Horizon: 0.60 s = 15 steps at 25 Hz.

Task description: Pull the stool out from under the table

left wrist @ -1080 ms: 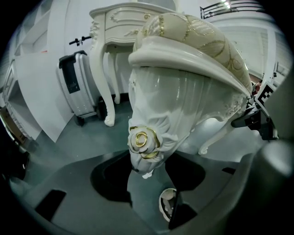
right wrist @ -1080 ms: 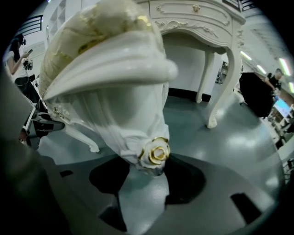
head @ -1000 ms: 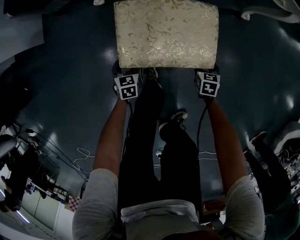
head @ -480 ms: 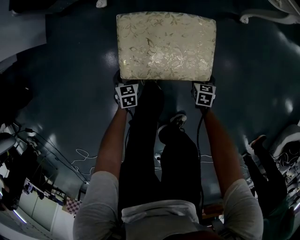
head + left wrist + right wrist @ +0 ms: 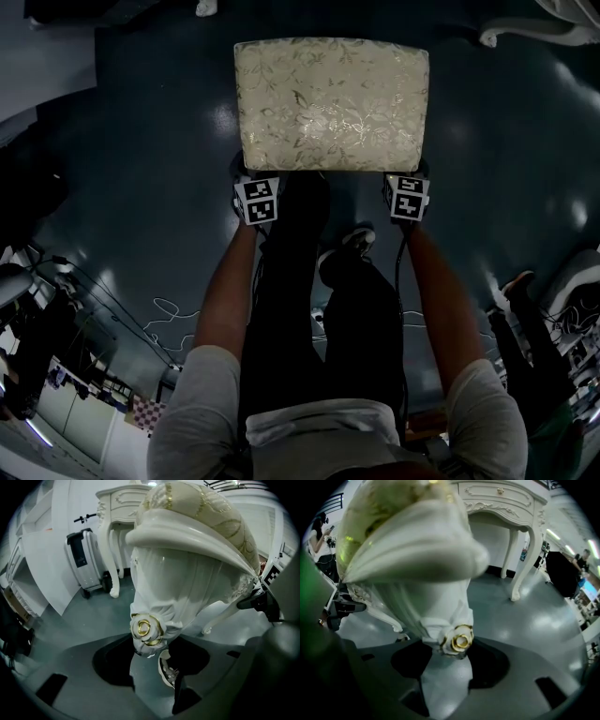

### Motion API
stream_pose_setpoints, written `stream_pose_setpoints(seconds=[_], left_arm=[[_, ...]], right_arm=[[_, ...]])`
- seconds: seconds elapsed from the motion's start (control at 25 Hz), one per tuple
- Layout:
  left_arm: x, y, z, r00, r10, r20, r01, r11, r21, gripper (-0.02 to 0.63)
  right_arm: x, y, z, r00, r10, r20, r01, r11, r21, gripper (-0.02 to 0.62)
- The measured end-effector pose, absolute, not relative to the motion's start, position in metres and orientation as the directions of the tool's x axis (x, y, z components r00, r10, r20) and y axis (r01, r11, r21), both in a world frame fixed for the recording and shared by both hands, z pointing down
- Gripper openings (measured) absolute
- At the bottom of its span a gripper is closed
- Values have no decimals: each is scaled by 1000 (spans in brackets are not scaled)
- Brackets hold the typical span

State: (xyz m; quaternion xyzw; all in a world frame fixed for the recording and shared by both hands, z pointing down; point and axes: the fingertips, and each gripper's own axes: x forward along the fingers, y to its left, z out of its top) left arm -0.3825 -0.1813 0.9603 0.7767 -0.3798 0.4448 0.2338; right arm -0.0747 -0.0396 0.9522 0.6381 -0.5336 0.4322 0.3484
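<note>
Honestly, with the left gripper (image 5: 149,670) and right gripper (image 5: 446,670) each clamped on a leg (image 5: 146,630) of the stool (image 5: 331,103), pull both evenly so it won't twist.

The stool (image 5: 331,103) stands on the floor (image 5: 141,141) at 12 o'clock from the person (image 5: 328,375), left tool (image 5: 150,667) clamped at its 7 o'clock corner, right tool (image 5: 447,667) at 5; the table (image 5: 506,498) stands behind it.

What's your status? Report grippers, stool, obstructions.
Left gripper and right gripper each clamped on a leg of the stool. Stool stands clear of the table. Own shoe close behind it, cables farther back.
</note>
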Motion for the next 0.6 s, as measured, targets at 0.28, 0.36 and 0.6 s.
stream_pose_setpoints(seconds=[0.28,0.36,0.6], left_arm=[[-384,-181,957,265,-386,884,-808,-589,-14,235],[-387,-180,951,230,-389,892,-807,-589,-49,235],[-390,-166,914,223,-409,885,-834,-551,-44,193]], right_arm=[[-75,-42,949,48,-361,931,-986,-169,-15,255],[-78,-42,943,50,-358,932,-986,-167,-11,258],[-86,-27,911,44,-352,935,-983,-182,-22,258]])
